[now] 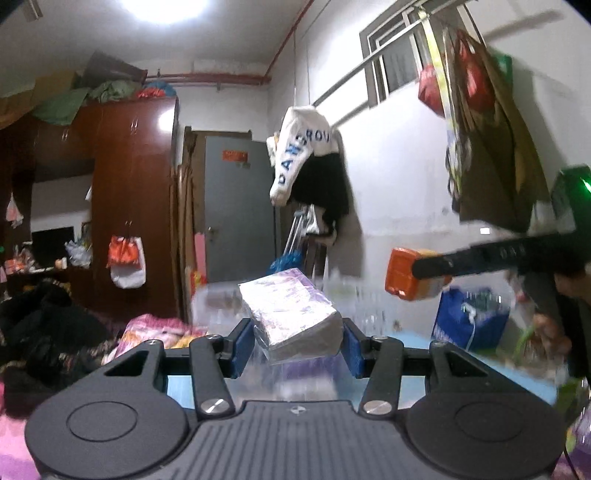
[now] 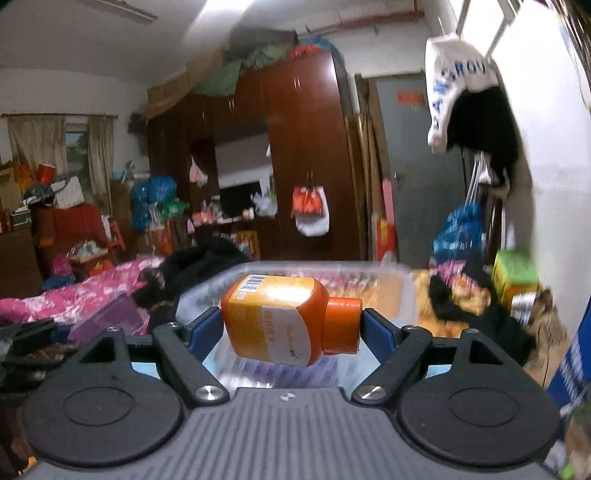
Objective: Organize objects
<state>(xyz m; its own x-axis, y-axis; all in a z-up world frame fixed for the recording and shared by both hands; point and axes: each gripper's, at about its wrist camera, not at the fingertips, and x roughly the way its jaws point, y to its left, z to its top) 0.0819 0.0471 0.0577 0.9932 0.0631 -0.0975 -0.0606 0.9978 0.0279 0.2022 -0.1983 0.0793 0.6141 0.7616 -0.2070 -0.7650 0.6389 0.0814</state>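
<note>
Left wrist view, left gripper [image 1: 298, 341] raised and level at lower centre, clenched on a tilted tissue pack [image 1: 291, 314] between its blue pads, right wrist view, right gripper [image 2: 293, 328] level at centre, grasping an orange bottle [image 2: 286, 319] lying sideways, cap toward the right pad, clear tub [image 2: 388, 288] just behind

White walls, dark wooden wardrobe [image 2: 295, 155], grey door [image 1: 240, 206], barred window [image 1: 395, 62], ceiling light [image 1: 166, 7].

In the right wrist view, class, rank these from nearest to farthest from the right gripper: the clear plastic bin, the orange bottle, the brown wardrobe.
1. Orange bottle: held sideways between the jaws of the right gripper.
2. Clear plastic bin: just beyond, behind the bottle.
3. Brown wardrobe: far back, against the wall.
</note>
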